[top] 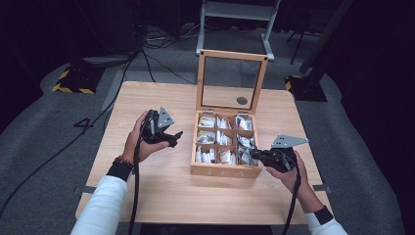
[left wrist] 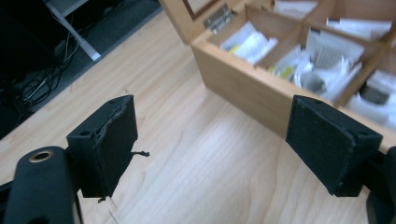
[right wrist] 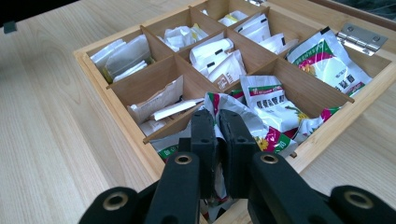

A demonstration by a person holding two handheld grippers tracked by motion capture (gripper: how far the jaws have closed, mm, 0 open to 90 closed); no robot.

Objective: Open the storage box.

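Your right gripper (right wrist: 218, 122) sits closest to the lens, its two black jaws clenched on the crinkled edge of a red, green and white sachet (right wrist: 261, 122) that lies in the near-corner compartment of the wooden box (right wrist: 122, 122), directly ahead of the fingertips. The grip looks to be on a thin fold of foil, so I would judge the safest way out is a slow, straight lift, keeping the jaws squeezed and the wrist level so the packet does not tear or slide free. Watch the wooden dividers (right wrist: 173, 125) just to the left of the jaws and the box wall beneath them; the sachet could catch on either, and a neighbouring packet of the same kind just beyond your tips may ride up with it. Your left gripper (left wrist: 212, 140) is released, jaws standing wide with nothing between them, hovering over bare table (left wrist: 187, 172) with the box's side wall just ahead to its right. If the box shifts as you pull, bring that free tool against the wall to steady it.
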